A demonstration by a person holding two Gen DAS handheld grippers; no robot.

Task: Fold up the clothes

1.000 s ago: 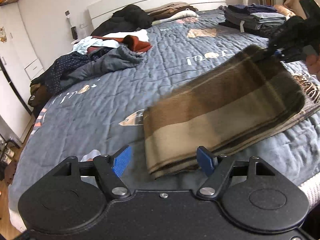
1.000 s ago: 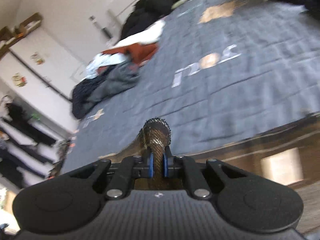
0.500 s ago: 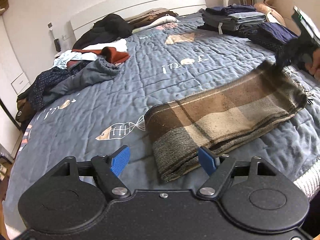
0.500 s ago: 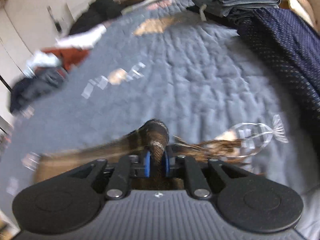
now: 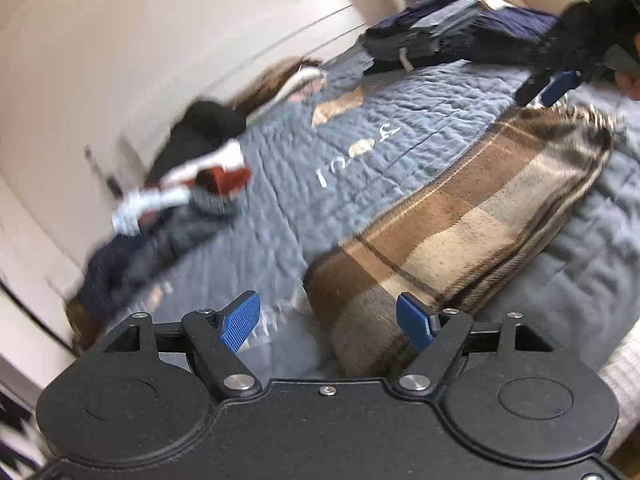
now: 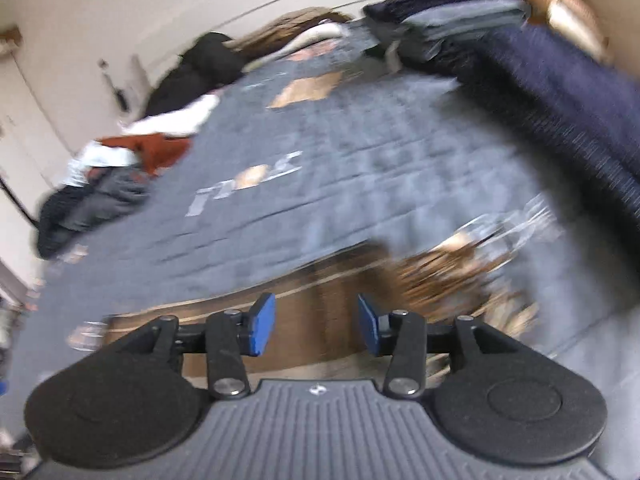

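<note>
Right gripper (image 6: pixel 316 328) released scarf (image 5: pixel 460 220); fingers apart.

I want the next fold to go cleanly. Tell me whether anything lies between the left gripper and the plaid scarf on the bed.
Nothing visible does. The left gripper is open right at the near end of the plaid scarf, with only bare quilt beside it. The right gripper is open over the far end.

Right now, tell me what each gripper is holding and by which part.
Nothing is held. The left gripper is open over the near end of the plaid scarf; the right gripper is open above its far end, clamping no fabric.
</note>
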